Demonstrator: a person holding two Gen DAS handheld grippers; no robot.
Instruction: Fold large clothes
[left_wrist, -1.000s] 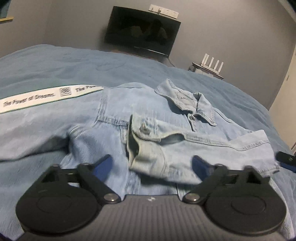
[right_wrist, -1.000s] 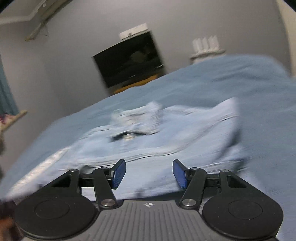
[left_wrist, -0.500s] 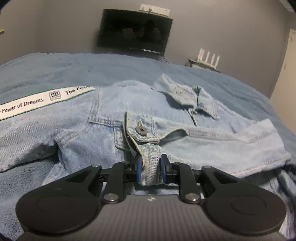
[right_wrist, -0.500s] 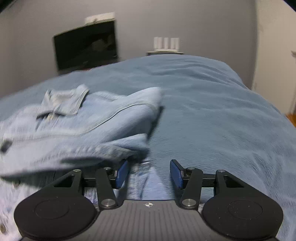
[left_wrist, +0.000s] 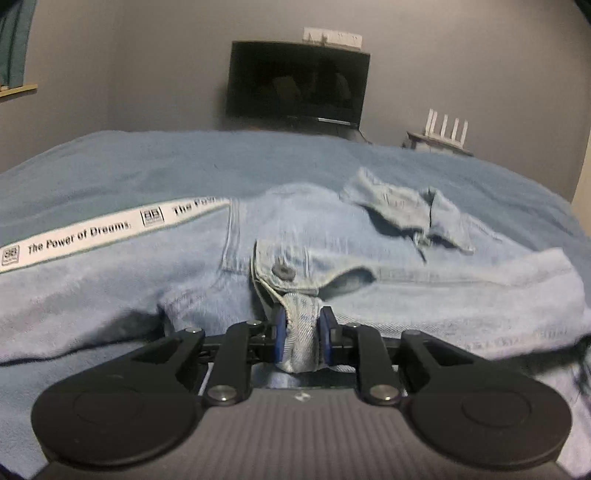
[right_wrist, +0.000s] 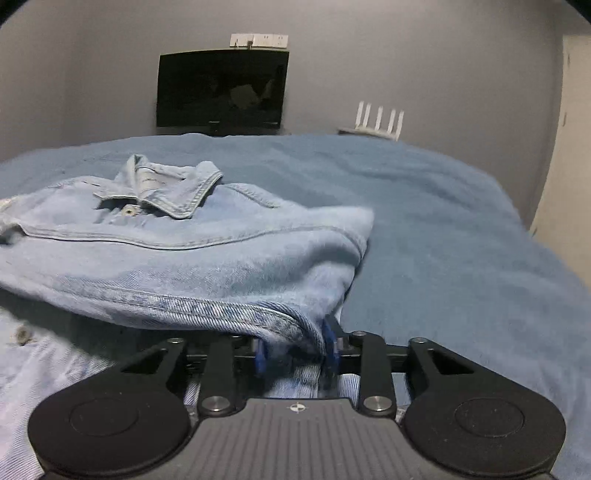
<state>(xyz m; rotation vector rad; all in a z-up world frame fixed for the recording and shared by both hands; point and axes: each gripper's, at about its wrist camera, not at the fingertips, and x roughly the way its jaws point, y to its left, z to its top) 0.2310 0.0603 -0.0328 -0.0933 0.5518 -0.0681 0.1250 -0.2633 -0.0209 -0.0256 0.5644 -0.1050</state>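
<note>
Denim jacket lies spread on the blue bed, one sleeve folded across its front. Your left gripper is pinched tight on the cuff; your right gripper is closing around the hem fold, not yet firmly clamped. Looks like the grasp step: finish the right pinch, then lift both together.

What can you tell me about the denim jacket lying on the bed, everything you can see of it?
The denim jacket is pale, washed blue with darker stitched seams, a spread collar with a label inside, and metal buttons. It lies front up on the blue bedspread, with a sleeve folded across its chest. The left gripper is shut on that sleeve's buttoned cuff. The right gripper is closing, with a fold of the jacket's edge between its jaws.
</note>
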